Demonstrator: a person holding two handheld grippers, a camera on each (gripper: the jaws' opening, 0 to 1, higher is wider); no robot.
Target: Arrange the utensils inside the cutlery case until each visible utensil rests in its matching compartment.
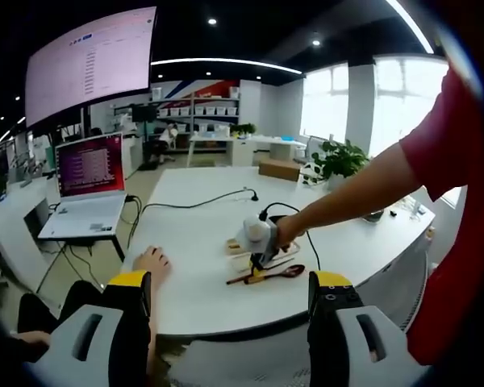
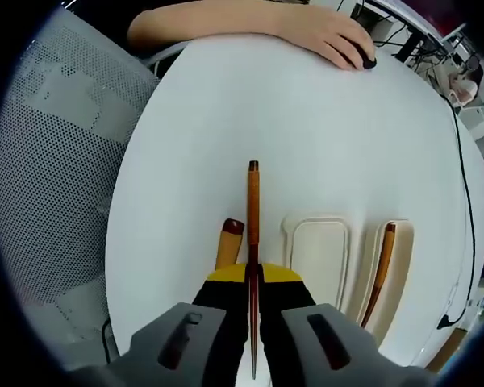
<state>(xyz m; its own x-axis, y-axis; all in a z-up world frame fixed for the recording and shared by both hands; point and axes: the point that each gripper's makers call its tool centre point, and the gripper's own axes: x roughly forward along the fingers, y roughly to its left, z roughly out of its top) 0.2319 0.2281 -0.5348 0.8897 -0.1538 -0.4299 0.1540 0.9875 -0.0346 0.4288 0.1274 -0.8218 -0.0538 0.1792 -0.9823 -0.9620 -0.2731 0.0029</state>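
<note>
Pinching a chopstick (image 2: 252, 242) that is pointing straight ahead, the right gripper (image 2: 253, 302) is hanging just left of the case (image 2: 319, 250).

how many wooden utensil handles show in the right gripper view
3: one wooden utensil clamped in the right gripper, one on the table just left of it, one lying in the cutlery case. The gripper may hide others.

3 wooden utensils (image 2: 252, 210), 1 cutlery case (image 2: 317, 250), 1 laptop (image 1: 89, 181), 2 grippers (image 2: 252, 310).
</note>
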